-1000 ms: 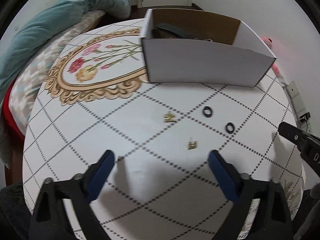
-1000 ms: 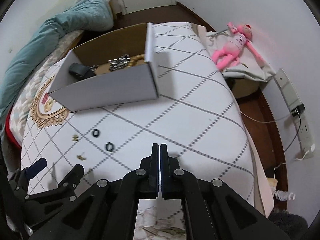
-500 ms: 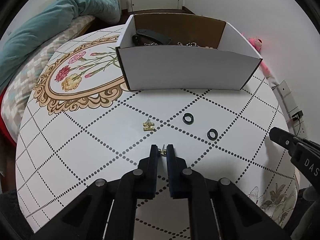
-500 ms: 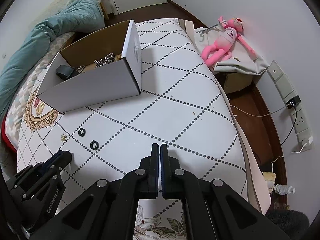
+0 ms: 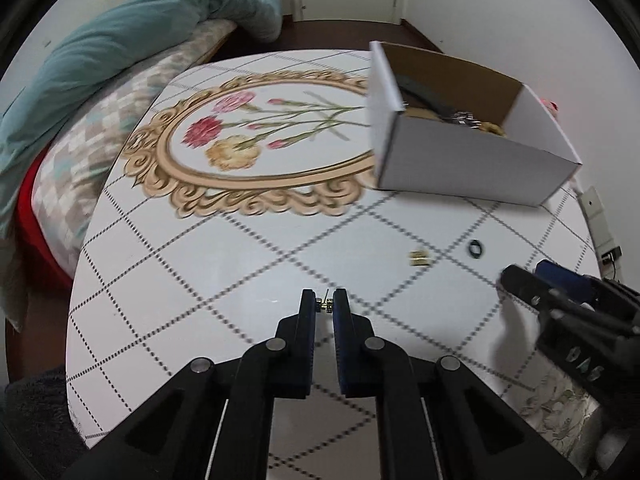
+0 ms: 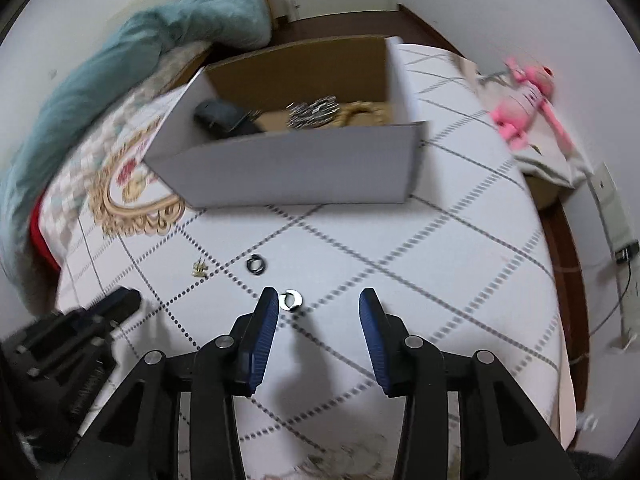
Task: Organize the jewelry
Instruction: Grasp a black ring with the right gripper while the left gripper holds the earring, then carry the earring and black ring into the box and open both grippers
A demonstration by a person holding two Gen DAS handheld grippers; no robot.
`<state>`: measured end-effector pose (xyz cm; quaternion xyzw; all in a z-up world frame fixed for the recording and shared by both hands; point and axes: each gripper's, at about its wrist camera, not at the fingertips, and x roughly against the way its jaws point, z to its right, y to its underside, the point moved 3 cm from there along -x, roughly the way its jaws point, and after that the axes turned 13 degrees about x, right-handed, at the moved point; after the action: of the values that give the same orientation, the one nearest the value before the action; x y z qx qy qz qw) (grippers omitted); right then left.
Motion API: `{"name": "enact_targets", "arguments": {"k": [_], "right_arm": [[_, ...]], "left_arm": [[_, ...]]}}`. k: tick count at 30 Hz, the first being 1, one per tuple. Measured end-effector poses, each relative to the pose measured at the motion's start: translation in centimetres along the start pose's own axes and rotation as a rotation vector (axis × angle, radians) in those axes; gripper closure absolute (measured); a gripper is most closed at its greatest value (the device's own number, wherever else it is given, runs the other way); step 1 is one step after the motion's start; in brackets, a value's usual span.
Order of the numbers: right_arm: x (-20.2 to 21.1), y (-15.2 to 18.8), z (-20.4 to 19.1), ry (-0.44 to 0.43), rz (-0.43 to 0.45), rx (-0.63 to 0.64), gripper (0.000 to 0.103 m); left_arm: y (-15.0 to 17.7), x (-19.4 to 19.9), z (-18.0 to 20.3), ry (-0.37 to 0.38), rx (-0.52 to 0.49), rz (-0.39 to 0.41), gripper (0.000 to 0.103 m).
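Observation:
My left gripper [image 5: 324,305] is shut on a small gold earring [image 5: 323,304], held just above the table. A second gold earring [image 5: 418,258] and a black ring [image 5: 475,249] lie on the table to its right. My right gripper [image 6: 318,306] is open over the table, with a ring [image 6: 292,300] lying just inside its left finger. Another black ring [image 6: 256,264] and the gold earring [image 6: 199,269] lie further left. The white cardboard box [image 6: 296,172] behind holds jewelry: a chain, beads and a dark item. The right gripper also shows in the left wrist view [image 5: 520,280].
The round table [image 5: 240,264] has a dotted diamond pattern and a flower picture in a gold frame [image 5: 248,148]. A teal blanket [image 5: 120,52] lies on a bed at the left. A pink plush toy [image 6: 524,100] lies past the table's right edge.
My left gripper closed on the gold earring and swung left with it. My right gripper opened and moved in over the ring.

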<state>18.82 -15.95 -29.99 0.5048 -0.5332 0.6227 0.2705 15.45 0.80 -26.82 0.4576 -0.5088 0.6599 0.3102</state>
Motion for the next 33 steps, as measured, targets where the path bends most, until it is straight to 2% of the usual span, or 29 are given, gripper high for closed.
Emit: {"name": "enact_targets", "arguments": {"k": [4,5,6,7,10,14,19,24,27,31,33], "right_arm": [[-0.8,0.1,-1.7,0.07,0.0,0.092,0.059],[-0.9,0.1,-2.0,0.096,0.0,0.113,0.065],[-0.8,0.1,-2.4,0.097,0.013,0.13,0.081],[-0.8,0.1,-2.6,0.1,0.013,0.134,0.09],[-0.9,0.0,-2.9,0.12,0.01,0.152,0.09],[-0.6,0.2,-2.1,0.084,0.013,0.092,0.09],[3.4,-1.0,0.0,0.014,0.08,0.002,0.09],[7.4,-5.2,3.4,-0.064,0.16,-0.066,0.09],[7.6,-9.0,4.9,-0.094,0.165,-0.072,0.09],[6.0,-12.8,6.4,-0.109,0.114,-0.061,0.09],[4.6,-14.3,7.0,-0.115,0.06,-0.054,0.09]], "left_arm": [[-0.1,-0.1,-1.0,-0.008,0.021,-0.001,0.097],[-0.1,-0.2,-1.1,-0.008,0.023,-0.001,0.097],[-0.1,-0.2,-1.1,-0.008,0.023,-0.002,0.097],[-0.1,-0.2,-1.1,-0.007,0.025,-0.002,0.097],[-0.2,0.0,-1.0,0.0,0.026,-0.001,0.097],[-0.5,0.8,-0.3,0.022,0.021,0.002,0.097],[-3.2,3.9,2.1,0.1,0.007,0.015,0.097],[-8.0,6.2,5.8,0.182,-0.029,0.044,0.097],[-11.7,6.2,8.2,0.209,-0.058,0.045,0.097],[-14.7,4.8,9.6,0.199,-0.086,0.026,0.097],[-15.8,3.8,10.3,0.192,-0.106,-0.001,0.096]]}}
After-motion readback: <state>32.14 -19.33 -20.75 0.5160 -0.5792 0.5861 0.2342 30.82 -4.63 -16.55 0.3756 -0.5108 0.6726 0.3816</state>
